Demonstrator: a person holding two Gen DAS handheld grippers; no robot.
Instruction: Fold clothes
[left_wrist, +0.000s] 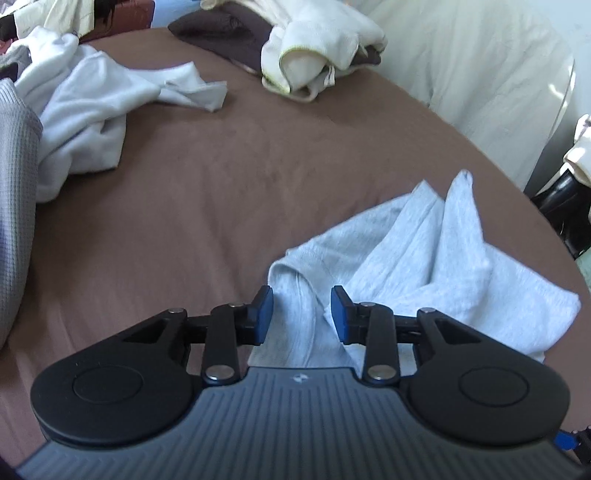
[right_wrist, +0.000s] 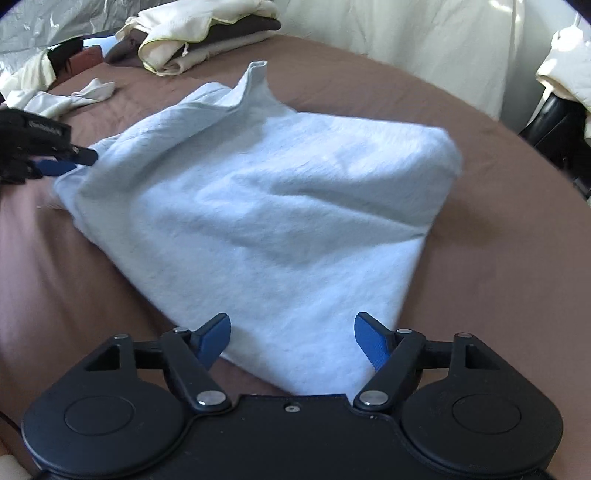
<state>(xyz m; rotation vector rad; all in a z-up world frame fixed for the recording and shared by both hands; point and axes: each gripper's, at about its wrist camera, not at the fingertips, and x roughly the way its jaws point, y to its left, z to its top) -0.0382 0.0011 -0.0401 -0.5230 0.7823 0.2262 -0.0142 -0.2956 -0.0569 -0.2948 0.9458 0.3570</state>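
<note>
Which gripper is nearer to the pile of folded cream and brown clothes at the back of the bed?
Left, though not by much. The left gripper sits at the grey garment's far corner, towards the pile; the right gripper is at its near edge.

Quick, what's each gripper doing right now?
Left gripper: open, light grey garment between its pads, not pinched.
Right gripper: open wide over the garment's near corner.

text: none legible; left gripper (right_wrist: 55, 155): small white print on its side, too blurred to read
</note>
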